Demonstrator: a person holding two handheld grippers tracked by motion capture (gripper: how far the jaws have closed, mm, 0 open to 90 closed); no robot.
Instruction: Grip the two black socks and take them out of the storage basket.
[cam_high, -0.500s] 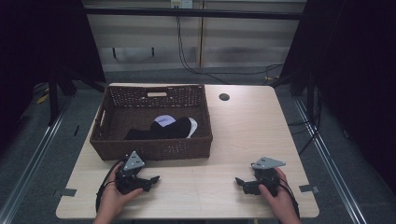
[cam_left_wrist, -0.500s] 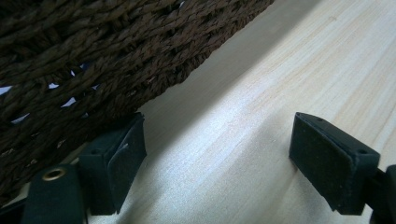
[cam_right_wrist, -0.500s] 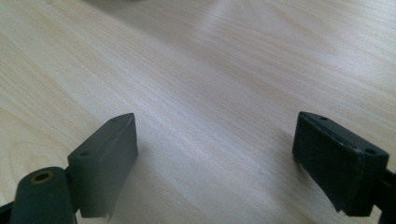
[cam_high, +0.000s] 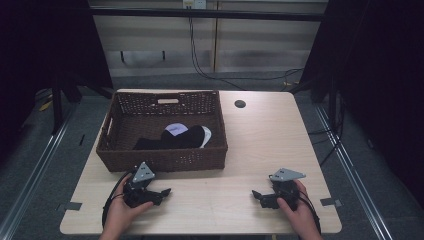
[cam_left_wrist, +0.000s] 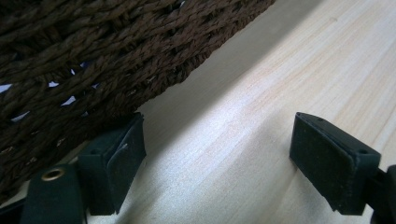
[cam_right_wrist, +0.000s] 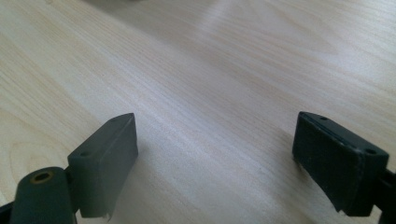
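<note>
high view: left tongs (cam_high: 162, 192) and right tongs (cam_high: 256, 195) rest apart-jawed on the counter (cam_high: 260, 145), holding nothing, near the wicker basket (cam_high: 162, 159)

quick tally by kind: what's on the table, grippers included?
Wicker basket: 1
Dark garments in the basket: 1 pile, count unclear
White and lilac item in the basket: 1
Grippers: 2, left gripper and right gripper, both open and empty
Total: 5

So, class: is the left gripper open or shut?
Open: the left gripper has its jaws wide apart, with only bare table between them.
</note>
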